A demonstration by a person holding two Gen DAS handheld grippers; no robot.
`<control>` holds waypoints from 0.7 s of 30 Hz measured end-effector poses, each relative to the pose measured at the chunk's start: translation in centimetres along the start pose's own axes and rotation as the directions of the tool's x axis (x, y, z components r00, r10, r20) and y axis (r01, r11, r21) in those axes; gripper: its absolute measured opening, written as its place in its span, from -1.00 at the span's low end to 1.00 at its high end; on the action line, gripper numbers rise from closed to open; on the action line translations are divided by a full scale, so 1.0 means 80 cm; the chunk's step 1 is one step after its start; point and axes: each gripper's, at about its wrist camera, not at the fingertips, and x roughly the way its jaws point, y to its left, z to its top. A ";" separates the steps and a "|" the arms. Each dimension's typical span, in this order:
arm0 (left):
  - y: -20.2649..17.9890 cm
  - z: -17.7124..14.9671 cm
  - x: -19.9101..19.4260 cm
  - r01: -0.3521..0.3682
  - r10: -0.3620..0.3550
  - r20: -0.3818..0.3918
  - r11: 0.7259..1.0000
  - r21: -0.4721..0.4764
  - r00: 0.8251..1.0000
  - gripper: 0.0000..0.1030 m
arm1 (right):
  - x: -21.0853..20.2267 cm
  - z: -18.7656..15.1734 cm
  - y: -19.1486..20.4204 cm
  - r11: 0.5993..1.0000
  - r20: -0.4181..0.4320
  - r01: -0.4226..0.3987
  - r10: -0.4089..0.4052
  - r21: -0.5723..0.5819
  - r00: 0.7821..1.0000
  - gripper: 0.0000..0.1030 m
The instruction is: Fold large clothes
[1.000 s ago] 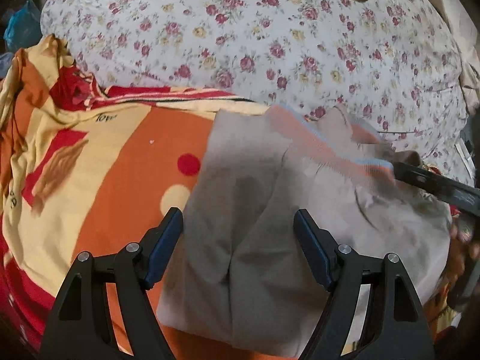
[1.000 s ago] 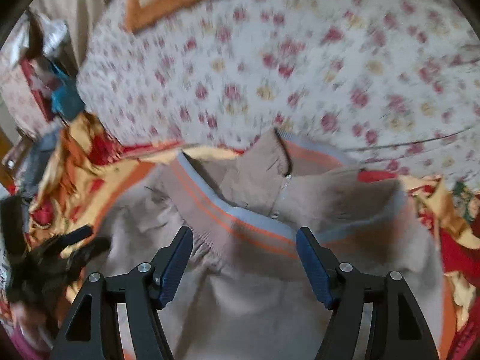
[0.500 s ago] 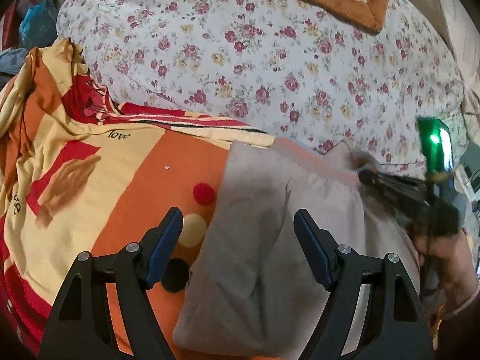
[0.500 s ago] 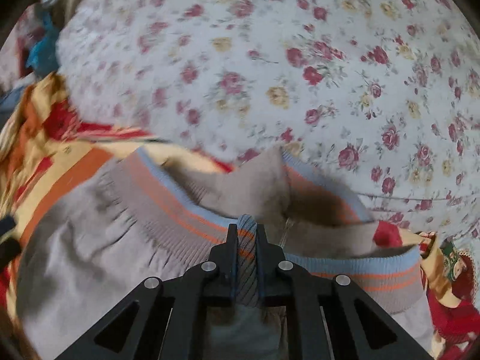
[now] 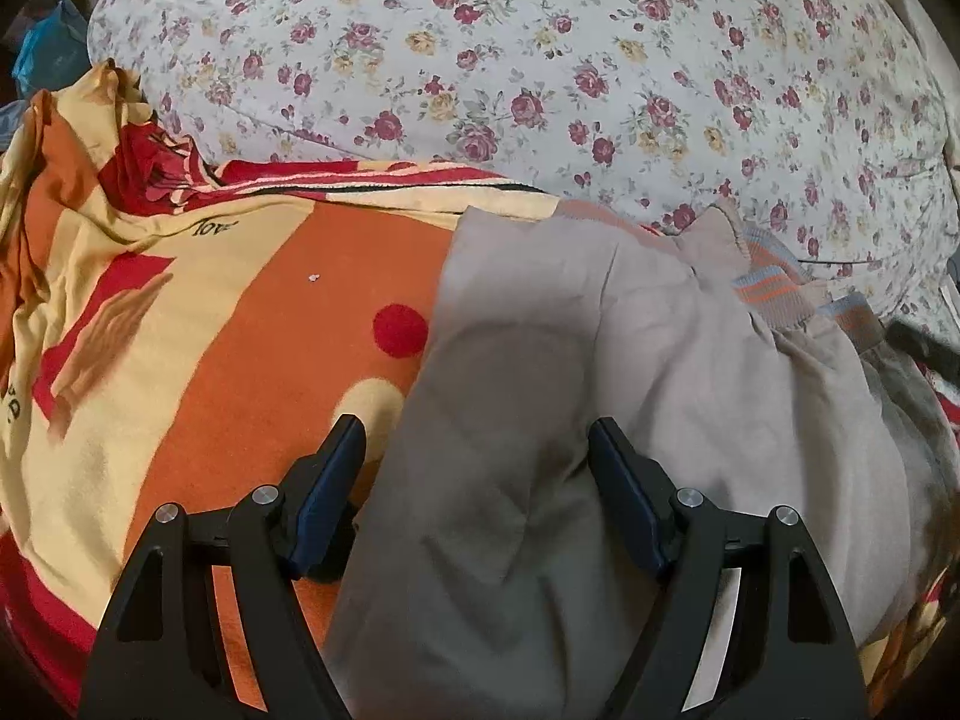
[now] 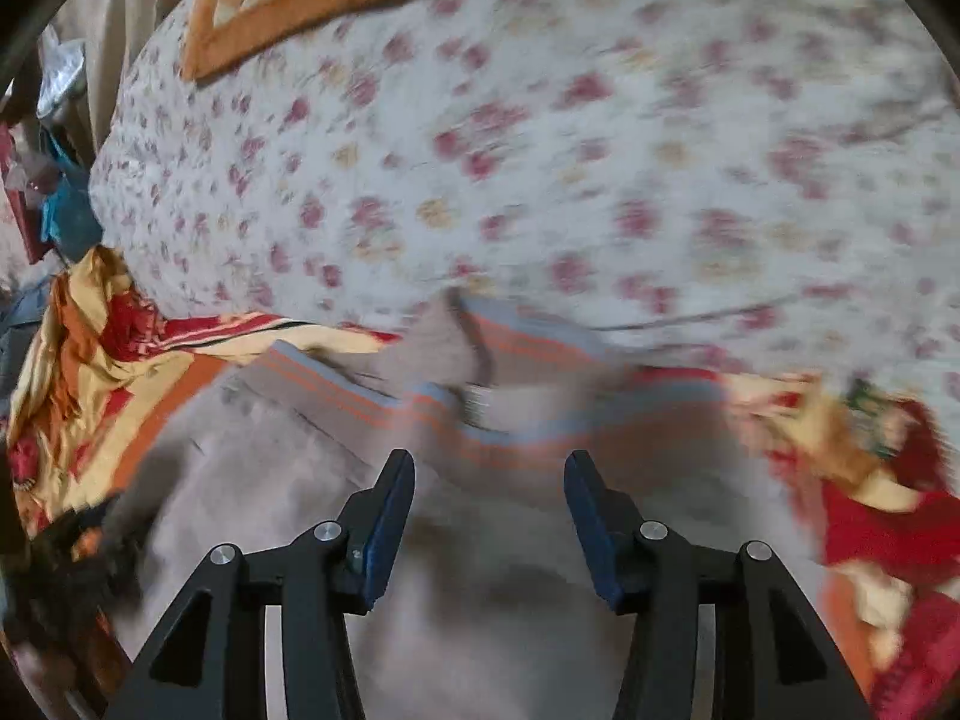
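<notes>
the beige garment (image 5: 600, 420) is spread on the orange blanket (image 5: 270, 312), its striped hem at 12 o'clock of the opening, empty right gripper (image 6: 489, 516), while the left gripper (image 5: 477, 486) is held wide over it, nothing gripped.

The left gripper (image 5: 477, 474) sits low in its frame, jaws spread wide. The right gripper (image 6: 489, 510), bottom centre, has its jaws opening, nothing pinched.

Beige garment (image 5: 600, 420) on orange blanket (image 5: 270, 330)
</notes>
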 end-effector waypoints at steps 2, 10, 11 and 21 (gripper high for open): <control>-0.002 0.000 0.000 -0.004 0.004 0.008 1.000 0.003 1.000 0.50 | -0.001 -0.023 -0.035 0.995 -0.009 0.102 -0.102 0.013 0.995 -0.03; -0.004 0.002 0.006 0.005 -0.006 0.028 1.000 0.013 1.000 0.51 | 0.029 -0.062 -0.138 0.942 -0.099 0.304 -0.292 0.142 0.951 -0.03; -0.002 0.002 0.005 0.003 -0.004 0.027 1.000 0.010 1.000 0.51 | 0.022 -0.061 -0.135 0.940 -0.090 0.313 -0.303 0.139 0.949 -0.03; -0.010 -0.008 -0.031 -0.054 0.045 0.099 0.994 0.095 0.994 0.51 | -0.083 -0.116 -0.087 0.975 -0.002 0.190 -0.191 0.114 0.982 0.31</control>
